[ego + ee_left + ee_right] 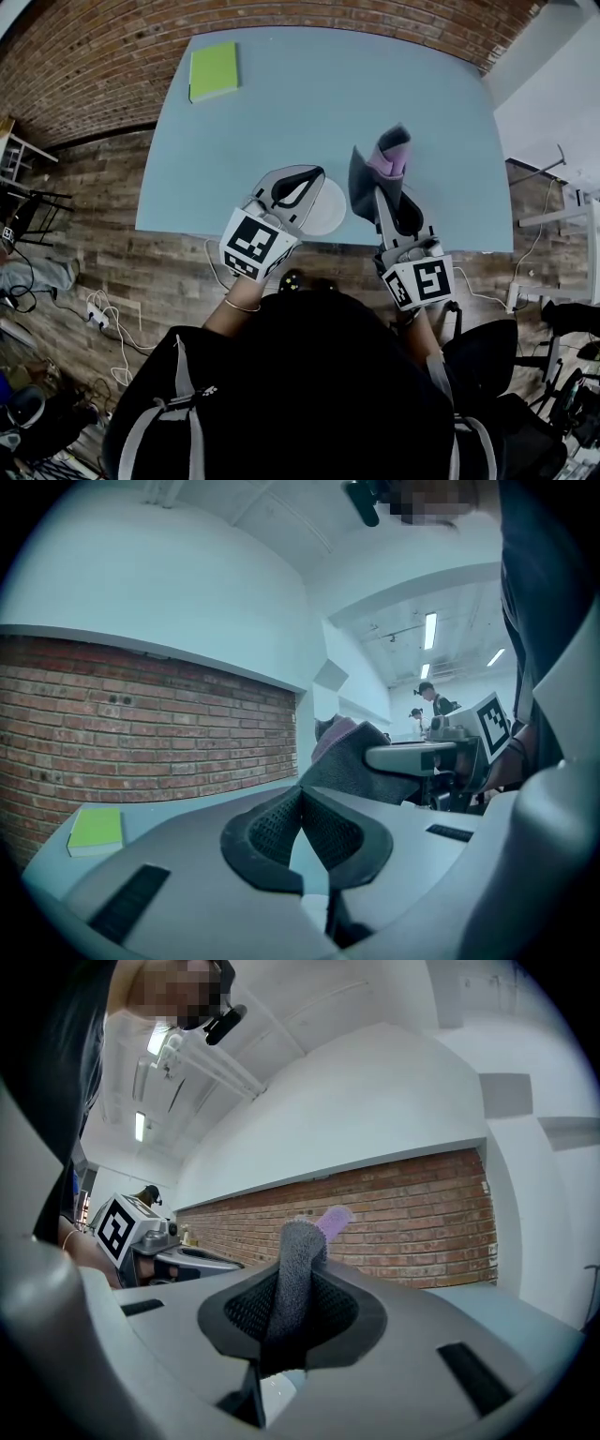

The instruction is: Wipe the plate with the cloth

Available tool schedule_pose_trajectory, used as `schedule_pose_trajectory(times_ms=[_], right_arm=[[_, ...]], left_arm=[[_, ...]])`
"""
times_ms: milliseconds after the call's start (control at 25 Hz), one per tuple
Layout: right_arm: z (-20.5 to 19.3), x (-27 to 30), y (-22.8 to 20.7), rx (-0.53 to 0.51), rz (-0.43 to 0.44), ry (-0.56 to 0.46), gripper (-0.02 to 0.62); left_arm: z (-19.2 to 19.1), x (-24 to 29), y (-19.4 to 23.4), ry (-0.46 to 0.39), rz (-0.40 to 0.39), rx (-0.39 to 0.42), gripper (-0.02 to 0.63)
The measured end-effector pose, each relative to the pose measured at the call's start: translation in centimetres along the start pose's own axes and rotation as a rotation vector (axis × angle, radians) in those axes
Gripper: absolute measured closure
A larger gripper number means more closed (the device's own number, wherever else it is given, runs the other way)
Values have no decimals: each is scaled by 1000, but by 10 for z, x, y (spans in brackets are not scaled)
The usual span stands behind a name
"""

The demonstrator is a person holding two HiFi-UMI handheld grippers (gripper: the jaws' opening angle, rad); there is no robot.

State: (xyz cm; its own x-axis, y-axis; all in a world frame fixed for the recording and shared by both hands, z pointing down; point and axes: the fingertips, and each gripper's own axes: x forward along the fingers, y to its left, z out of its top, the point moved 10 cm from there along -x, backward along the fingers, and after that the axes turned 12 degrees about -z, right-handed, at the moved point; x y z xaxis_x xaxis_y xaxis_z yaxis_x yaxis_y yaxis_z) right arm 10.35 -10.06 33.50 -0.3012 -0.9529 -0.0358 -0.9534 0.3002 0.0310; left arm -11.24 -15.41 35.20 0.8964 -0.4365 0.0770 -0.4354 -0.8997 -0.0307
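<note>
A white plate [330, 212] lies on the light blue table [309, 103] near its front edge. My left gripper [296, 186] hovers level over the plate's left part, its jaws shut with nothing between them [302, 803]. To the right, my right gripper [382, 192] is shut on a grey cloth [388, 157] with a purple side. The cloth stands up between the pads [292, 1279] and hangs down on both sides. In the left gripper view the cloth [352, 757] and the right gripper [417, 758] show just beyond my jaws.
A green pad [214, 70] lies at the table's far left corner, also seen as the green pad [96, 830] on the left. A brick wall [141, 724] runs behind the table. Chairs and cables are on the wooden floor [112, 244] around it.
</note>
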Motion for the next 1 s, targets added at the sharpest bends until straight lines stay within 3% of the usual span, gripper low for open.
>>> schedule_pose_trajectory(times_ms=[1000], right_arm=[[2, 2, 0, -5, 18, -8, 531]], left_arm=[[1, 3, -1, -4, 0, 6, 600]])
